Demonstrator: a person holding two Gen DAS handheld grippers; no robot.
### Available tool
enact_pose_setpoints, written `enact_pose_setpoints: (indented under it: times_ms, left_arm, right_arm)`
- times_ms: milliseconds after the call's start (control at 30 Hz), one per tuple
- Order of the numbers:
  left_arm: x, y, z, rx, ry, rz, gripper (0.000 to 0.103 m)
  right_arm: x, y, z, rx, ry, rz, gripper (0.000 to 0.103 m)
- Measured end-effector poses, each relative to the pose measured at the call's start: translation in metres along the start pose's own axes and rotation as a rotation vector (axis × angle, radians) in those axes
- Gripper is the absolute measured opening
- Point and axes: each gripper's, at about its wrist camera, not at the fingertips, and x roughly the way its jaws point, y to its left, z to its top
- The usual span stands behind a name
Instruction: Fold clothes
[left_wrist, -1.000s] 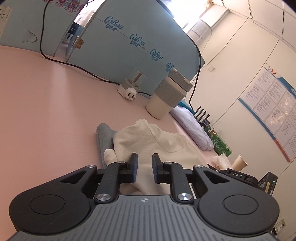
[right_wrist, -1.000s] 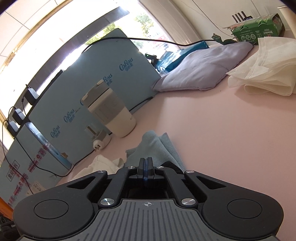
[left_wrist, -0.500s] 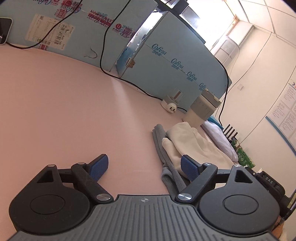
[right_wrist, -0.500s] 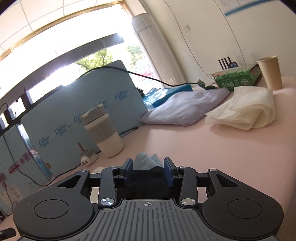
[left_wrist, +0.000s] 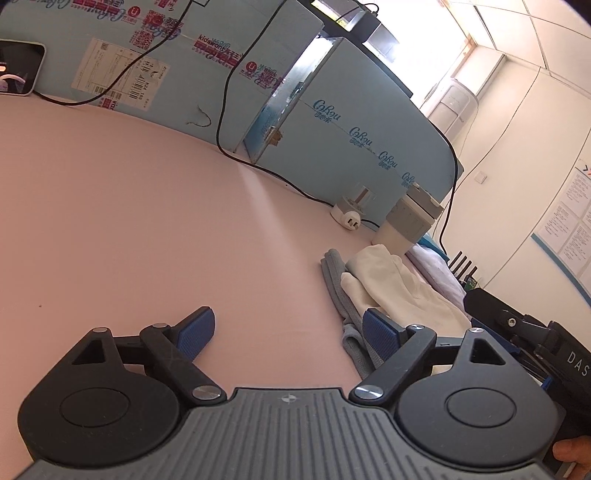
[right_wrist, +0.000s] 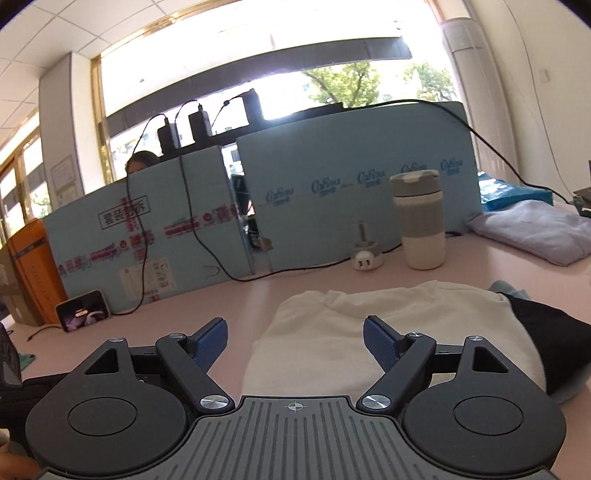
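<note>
A folded cream garment (right_wrist: 388, 317) lies on the pink table (right_wrist: 207, 306), on top of a grey garment (left_wrist: 334, 277) whose edge shows along its left side. A black garment (right_wrist: 546, 332) lies against its right side. My right gripper (right_wrist: 295, 328) hovers over the cream garment's near left edge; its jaws are opening and nothing is between them. In the left wrist view the cream garment (left_wrist: 399, 284) lies ahead to the right. My left gripper (left_wrist: 286, 317) stands open over bare table, its right finger (left_wrist: 380, 336) in front of the grey cloth's edge.
Behind the pile stand a white-and-grey tumbler (right_wrist: 421, 225) and a white plug adapter (right_wrist: 365, 258) with cables, against blue foam boards (right_wrist: 332, 206). A lavender garment (right_wrist: 535, 229) lies at the far right, a small screen (right_wrist: 83, 314) at the far left.
My left gripper opened wide and drew back to the left, off the cream garment. My right gripper went from shut to open, rolled level and rose above the pile.
</note>
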Motion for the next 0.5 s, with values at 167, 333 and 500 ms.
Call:
enact_pose_setpoints:
  times_ms: [167,333,500]
  left_arm:
    - [-0.021,0.025,0.013,0.023,-0.036,0.152,0.099]
    - [-0.036,0.054,0.032,0.063,-0.032,0.343,0.103]
    - [-0.032,0.080,0.056,0.112,0.003,0.466,0.103]
  right_arm:
    - [0.023,0.038,-0.010,-0.078,0.063,0.064,0.086]
    - [0.051,0.070,-0.026,-0.129,0.148,0.085,0.088]
    - [0.082,0.093,-0.032,-0.173,0.215,0.053,0.095]
